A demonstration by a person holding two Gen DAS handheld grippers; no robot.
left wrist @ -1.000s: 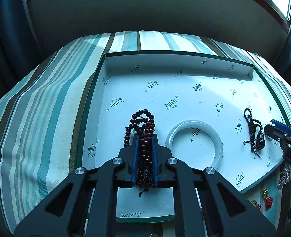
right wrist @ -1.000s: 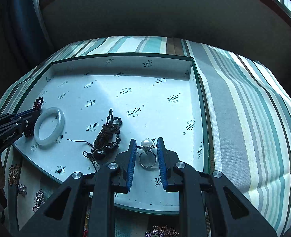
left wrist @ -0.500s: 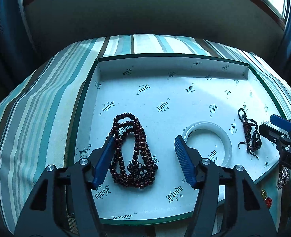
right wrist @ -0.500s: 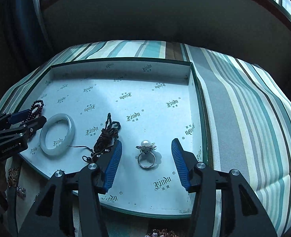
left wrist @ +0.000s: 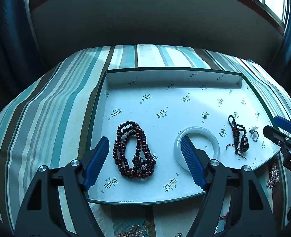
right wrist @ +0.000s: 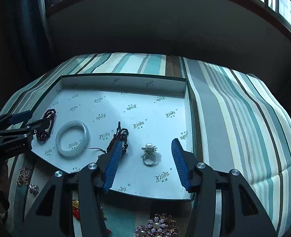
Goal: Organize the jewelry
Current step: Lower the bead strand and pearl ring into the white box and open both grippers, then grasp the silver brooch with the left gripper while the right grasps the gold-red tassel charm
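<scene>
A white printed tray (left wrist: 165, 83) (right wrist: 123, 83) lies on the striped bed. In it, left to right, lie a dark red bead bracelet (left wrist: 133, 150) (right wrist: 46, 124), a white jade bangle (left wrist: 197, 132) (right wrist: 72, 138), a dark cord pendant (left wrist: 237, 136) (right wrist: 119, 136) and a pearl ring (left wrist: 254, 133) (right wrist: 149, 154). My left gripper (left wrist: 144, 140) is open and empty, hovering over the beads. My right gripper (right wrist: 147, 142) is open and empty, its fingers either side of the ring.
Striped bedding (left wrist: 52, 108) (right wrist: 234, 114) surrounds the tray. Loose brooches and trinkets lie on the bed in front of the tray (right wrist: 157, 227) (right wrist: 24, 175) (left wrist: 273, 175). A dark wall and windows are behind.
Both grippers opened, releasing the bead bracelet and the pearl ring into the tray, then drew back and up a little.
</scene>
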